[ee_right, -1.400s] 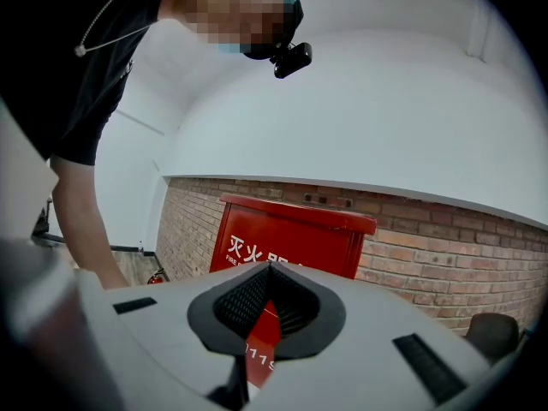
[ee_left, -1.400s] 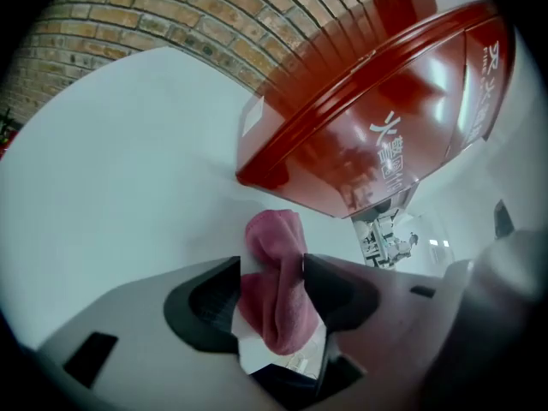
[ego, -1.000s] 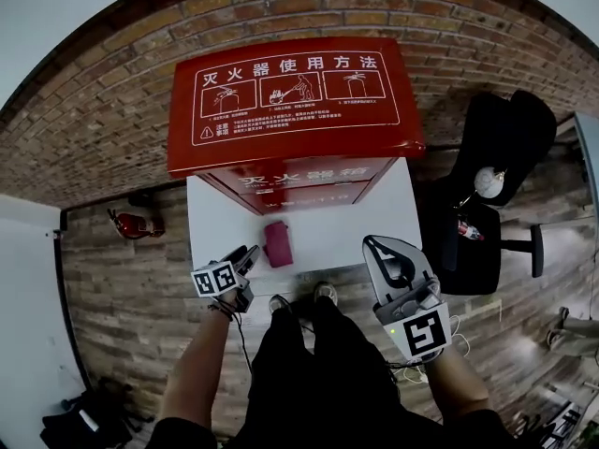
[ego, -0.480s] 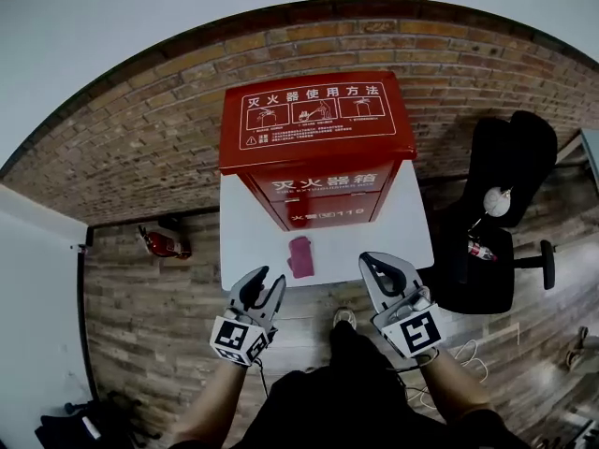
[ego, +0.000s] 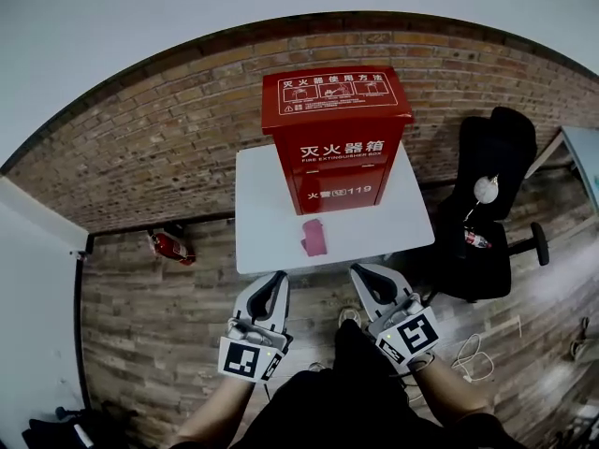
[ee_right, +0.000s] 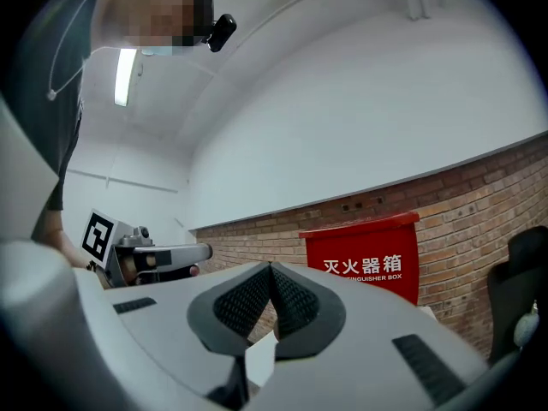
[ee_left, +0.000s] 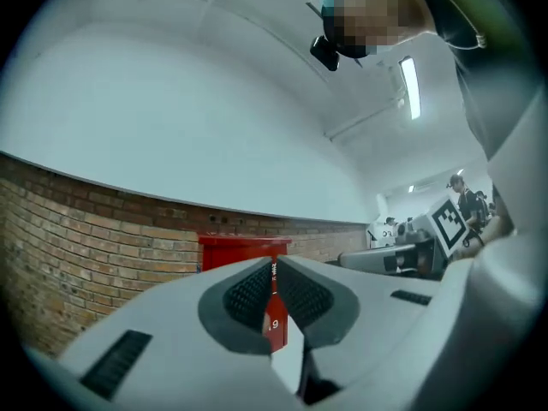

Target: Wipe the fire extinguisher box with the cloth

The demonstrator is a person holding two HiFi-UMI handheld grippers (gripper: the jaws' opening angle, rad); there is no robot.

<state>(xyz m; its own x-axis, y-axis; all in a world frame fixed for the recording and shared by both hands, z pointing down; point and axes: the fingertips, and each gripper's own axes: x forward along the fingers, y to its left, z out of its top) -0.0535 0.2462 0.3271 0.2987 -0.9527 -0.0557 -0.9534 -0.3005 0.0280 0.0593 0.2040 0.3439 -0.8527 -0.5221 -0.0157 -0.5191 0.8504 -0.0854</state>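
Note:
The red fire extinguisher box point(ego: 337, 143) stands upright at the back of a white table point(ego: 271, 232). A small pink cloth point(ego: 314, 237) lies flat on the table in front of it, untouched. Both grippers hover short of the table's near edge, pointing level at the box. My left gripper point(ego: 278, 277) has just been closing; its tips now meet with nothing between them, and the left gripper view shows only a sliver of the box point(ee_left: 244, 251) past them point(ee_left: 273, 268). My right gripper point(ego: 358, 271) is shut and empty, with the box point(ee_right: 364, 259) ahead of its jaws point(ee_right: 271, 268).
A black office chair point(ego: 496, 185) with a bottle point(ego: 474, 239) on it stands right of the table. A red fire extinguisher point(ego: 171, 247) lies on the wooden floor to the left. A brick wall runs behind the box. A white cable point(ego: 473, 354) lies on the floor at right.
Both grippers have drawn back from the table toward the person and risen. The left gripper's jaws went from wide open to shut. The cloth has stayed where it was.

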